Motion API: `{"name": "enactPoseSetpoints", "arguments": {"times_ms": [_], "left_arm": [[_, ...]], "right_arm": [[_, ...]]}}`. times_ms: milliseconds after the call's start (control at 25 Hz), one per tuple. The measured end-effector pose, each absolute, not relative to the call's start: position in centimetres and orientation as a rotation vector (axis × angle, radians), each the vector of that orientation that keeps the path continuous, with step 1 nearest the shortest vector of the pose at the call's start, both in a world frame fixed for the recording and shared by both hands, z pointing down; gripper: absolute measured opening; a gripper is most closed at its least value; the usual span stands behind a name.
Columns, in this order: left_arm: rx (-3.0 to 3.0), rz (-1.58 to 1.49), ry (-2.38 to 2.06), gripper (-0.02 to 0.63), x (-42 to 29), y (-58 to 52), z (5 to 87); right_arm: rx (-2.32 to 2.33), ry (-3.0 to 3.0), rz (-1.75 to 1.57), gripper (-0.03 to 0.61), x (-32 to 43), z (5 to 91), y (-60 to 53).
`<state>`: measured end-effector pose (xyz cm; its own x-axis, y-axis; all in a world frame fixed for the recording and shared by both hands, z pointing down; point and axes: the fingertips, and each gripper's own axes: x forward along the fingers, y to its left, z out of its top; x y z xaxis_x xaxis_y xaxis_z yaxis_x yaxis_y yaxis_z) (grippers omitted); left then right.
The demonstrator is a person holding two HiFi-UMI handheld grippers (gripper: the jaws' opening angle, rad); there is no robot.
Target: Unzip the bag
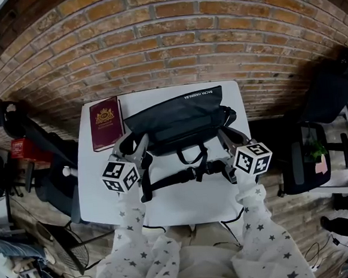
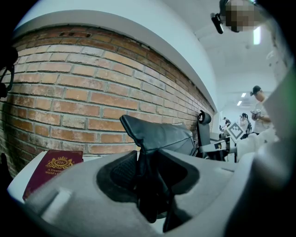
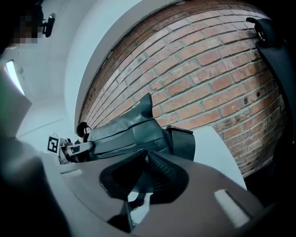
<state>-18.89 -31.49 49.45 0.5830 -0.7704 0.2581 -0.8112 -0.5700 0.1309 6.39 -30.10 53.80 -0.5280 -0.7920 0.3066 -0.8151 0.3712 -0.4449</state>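
Observation:
A black bag (image 1: 178,120) lies across the middle of a white table (image 1: 191,206), its strap (image 1: 183,176) trailing along the near side. My left gripper (image 1: 137,145) is at the bag's left end. In the left gripper view it (image 2: 143,171) is shut on a raised fold of the bag's black fabric (image 2: 159,134). My right gripper (image 1: 231,138) is at the bag's right end. In the right gripper view it (image 3: 148,173) is shut on a thin black pull tab that hangs down from the pads. The bag (image 3: 125,136) lies beyond it.
A maroon passport-style book (image 1: 105,123) lies on the table left of the bag, also seen as the maroon book (image 2: 53,169). A brick wall (image 1: 166,40) stands right behind the table. An office chair (image 1: 302,161) is to the right. Dark chair and clutter (image 1: 16,118) are to the left.

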Motion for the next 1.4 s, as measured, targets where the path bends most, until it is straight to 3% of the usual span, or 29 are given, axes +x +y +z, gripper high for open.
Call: {"name": "enactPoseSetpoints", "arguments": {"times_ms": [1120,1200,1280,1400], "left_arm": [[2.526,0.233,-1.397,0.15,-19.1,-31.1,49.3],[2.506,0.235,-1.432,0.159,-19.3,-30.7,49.4],[2.49,0.226,-1.456,0.198,-19.5,-30.1,49.3],[2.489,0.205,-1.493,0.199,-19.6,-29.0,48.6]], "right_arm": [[1.624,-2.441,0.743,0.053,9.8,53.7,-30.2],[1.66,-2.431,0.694,0.081,9.9,53.3,-30.3],[1.7,-2.447,0.667,0.15,10.2,52.5,-30.3],[1.694,-2.491,0.598,0.141,10.0,51.2,-30.0]]}}
